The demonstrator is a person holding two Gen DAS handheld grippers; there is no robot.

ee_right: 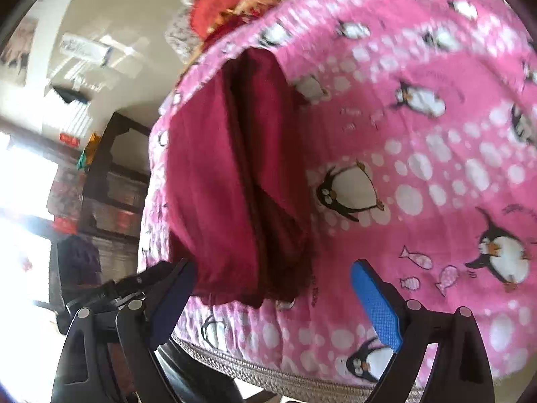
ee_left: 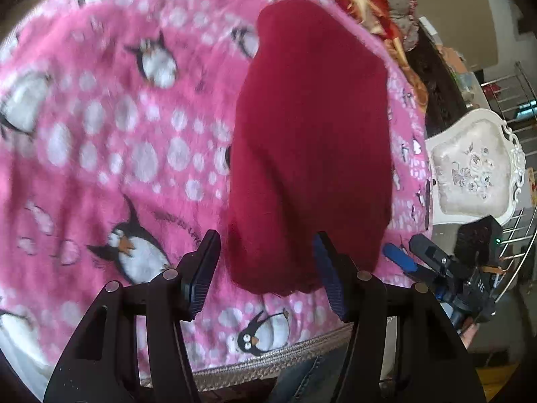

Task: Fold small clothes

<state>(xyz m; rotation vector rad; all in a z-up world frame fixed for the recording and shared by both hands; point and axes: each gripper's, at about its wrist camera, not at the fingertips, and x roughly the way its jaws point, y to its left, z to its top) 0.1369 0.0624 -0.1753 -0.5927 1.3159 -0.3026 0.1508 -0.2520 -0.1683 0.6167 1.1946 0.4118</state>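
1. Dark red garment (ee_left: pixel 312 147) lies folded into a long strip on the pink penguin blanket (ee_left: pixel 110 141), centre-right of the left wrist frame.
2. Left gripper (ee_left: pixel 265 268), bottom centre, fingers spread wide, nothing pinched; the garment's near end sits between the fingertips.
3. Right gripper (ee_right: pixel 273 297), bottom of the right wrist frame, also spread, holding nothing; garment (ee_right: pixel 231 181) centre-left there, layered edges showing.
4. White ornate chair (ee_left: pixel 473 168) at right edge, beside the blanket.

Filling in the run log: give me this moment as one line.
dark red folded garment lies on pink penguin-print fleece blanket | left gripper open at its near edge | right gripper open, holding nothing
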